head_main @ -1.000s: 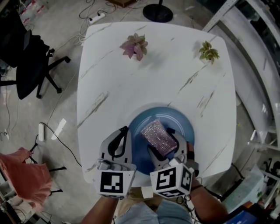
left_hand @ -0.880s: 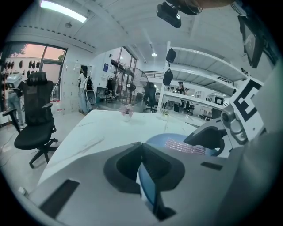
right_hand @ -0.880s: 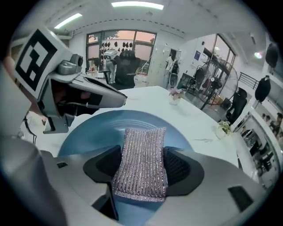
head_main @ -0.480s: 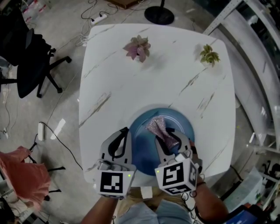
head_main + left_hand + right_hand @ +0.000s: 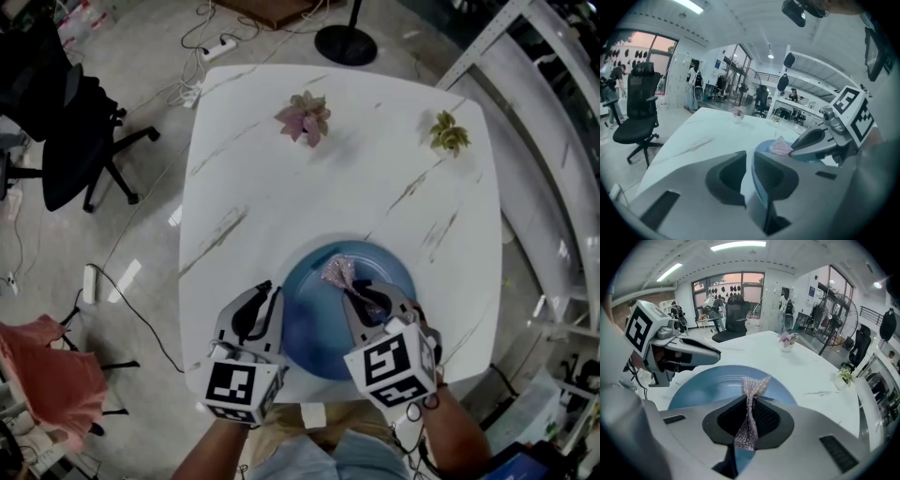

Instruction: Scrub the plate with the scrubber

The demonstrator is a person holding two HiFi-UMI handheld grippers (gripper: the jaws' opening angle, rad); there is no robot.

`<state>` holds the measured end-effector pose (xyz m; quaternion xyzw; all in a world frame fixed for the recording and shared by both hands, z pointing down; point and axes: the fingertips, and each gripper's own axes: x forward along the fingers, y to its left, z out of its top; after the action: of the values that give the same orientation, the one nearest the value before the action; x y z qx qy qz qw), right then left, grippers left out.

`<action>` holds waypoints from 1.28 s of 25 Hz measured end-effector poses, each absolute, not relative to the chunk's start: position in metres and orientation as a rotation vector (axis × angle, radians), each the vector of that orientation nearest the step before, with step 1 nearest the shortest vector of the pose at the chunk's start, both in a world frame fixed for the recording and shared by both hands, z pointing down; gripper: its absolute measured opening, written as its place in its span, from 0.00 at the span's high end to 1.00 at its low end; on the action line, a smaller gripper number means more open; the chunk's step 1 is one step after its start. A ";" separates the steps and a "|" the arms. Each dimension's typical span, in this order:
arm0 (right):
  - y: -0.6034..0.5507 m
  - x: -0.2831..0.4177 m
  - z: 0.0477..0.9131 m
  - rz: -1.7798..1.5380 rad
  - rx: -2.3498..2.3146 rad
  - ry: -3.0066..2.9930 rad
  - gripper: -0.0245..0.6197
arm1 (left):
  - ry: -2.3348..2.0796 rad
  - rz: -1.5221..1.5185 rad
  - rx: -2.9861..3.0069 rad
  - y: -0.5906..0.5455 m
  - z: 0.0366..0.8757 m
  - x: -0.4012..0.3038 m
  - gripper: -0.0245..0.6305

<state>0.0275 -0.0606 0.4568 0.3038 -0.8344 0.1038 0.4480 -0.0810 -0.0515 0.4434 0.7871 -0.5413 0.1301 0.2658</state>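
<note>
- We see a white marble-look table (image 5: 309, 187) filling most of the head view, with the floor around it strewn with cables.
- A black office chair (image 5: 66, 141) stands on the floor, off the table's left side and well apart from it.
- A blue plate (image 5: 314, 323) lies flat on the table's near half, close to the near edge.
- The left gripper (image 5: 750, 154) sits at the plate's left rim. Its jaws are a narrow gap apart and have just been opening. The plate's rim runs up through the gap along one jaw, and we see bare table between the rim and the other jaw, so there is no squeeze on it.
- The right gripper (image 5: 750, 399) is over the plate's near right part. Its jaws have just been closing and are now clamped on the scrubber.
- The scrubber (image 5: 339, 273) is pink and silvery mesh. It is pinched thin between the right jaws, and its free end fans out past the tips, above the plate's middle. We cannot tell whether it touches the plate.
- A small pink plant (image 5: 305, 118) stands on the table's far side, left of centre.
- A small green plant (image 5: 448, 133) stands near the far right corner.
</note>
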 end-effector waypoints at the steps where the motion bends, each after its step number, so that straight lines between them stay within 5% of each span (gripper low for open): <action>1: -0.064 0.028 0.455 0.253 0.747 -2.061 0.88 | -1.430 0.347 2.116 -0.051 0.446 -0.079 0.85; 6: -0.075 0.030 0.458 0.198 0.669 -1.984 0.88 | -1.296 0.396 2.082 -0.048 0.467 -0.069 0.73; 8: -0.075 0.030 0.464 0.160 0.615 -1.927 0.87 | -1.283 0.480 2.099 -0.052 0.473 -0.066 0.77; 10: -0.076 0.027 0.467 0.098 0.580 -1.885 0.87 | -1.267 0.543 2.107 -0.056 0.477 -0.064 0.92; 18: -0.064 0.007 0.481 -0.123 0.313 -1.746 0.88 | -1.114 0.530 2.036 -0.059 0.479 -0.063 0.93; 32: -0.020 -0.030 0.479 0.066 0.083 -1.852 0.89 | -1.055 0.484 1.978 -0.064 0.481 -0.064 0.93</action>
<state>-0.0297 -0.0202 0.4794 0.0356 -0.7987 0.0283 0.6000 -0.0639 -0.0635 0.4806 0.7860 -0.4192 0.1925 0.4117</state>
